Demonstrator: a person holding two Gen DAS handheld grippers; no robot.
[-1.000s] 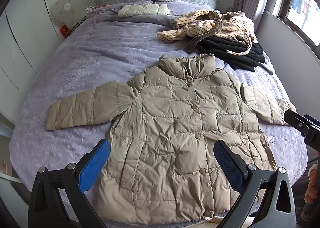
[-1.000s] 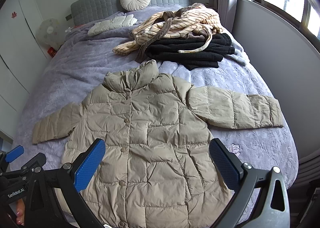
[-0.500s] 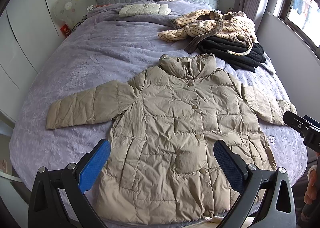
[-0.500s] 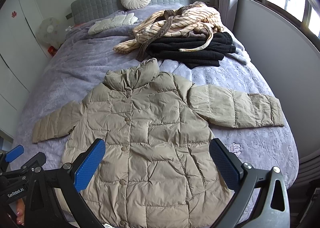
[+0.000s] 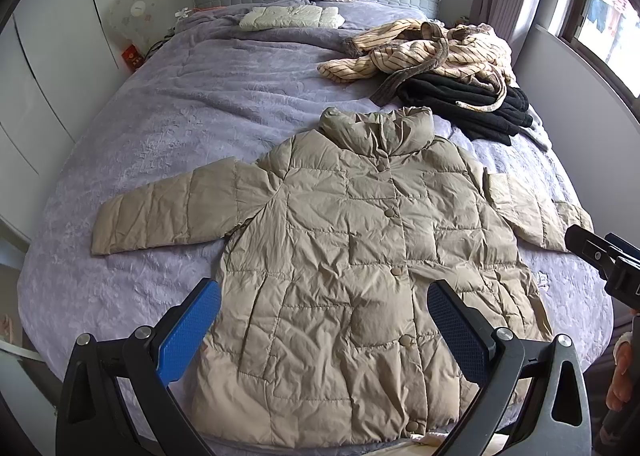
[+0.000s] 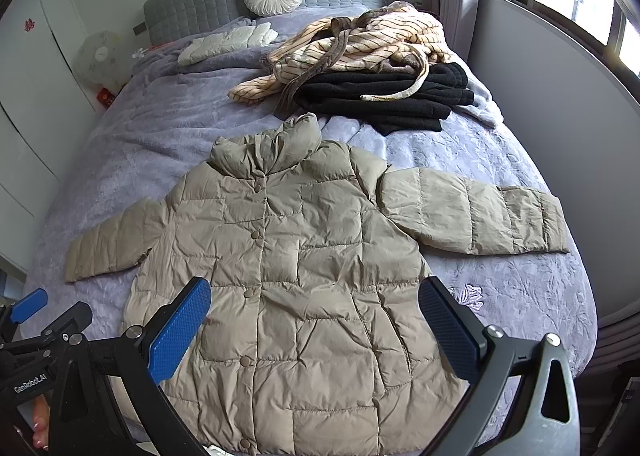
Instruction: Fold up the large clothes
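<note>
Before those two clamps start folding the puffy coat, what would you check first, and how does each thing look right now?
1. Coat lies flat, front up, buttoned: ok.
2. Both sleeves spread out to the sides, left sleeve and right sleeve: ok.
3. Left gripper open and holding nothing: ok.
4. Right gripper open and holding nothing: ok.
5. Room beside the coat: the pile of striped and black clothes lies just past the collar, apart from it; bare bedspread on the left: ok.
6. Hem at the near bed edge, lying smooth underneath: cannot tell, the grippers hide part of it.
</note>
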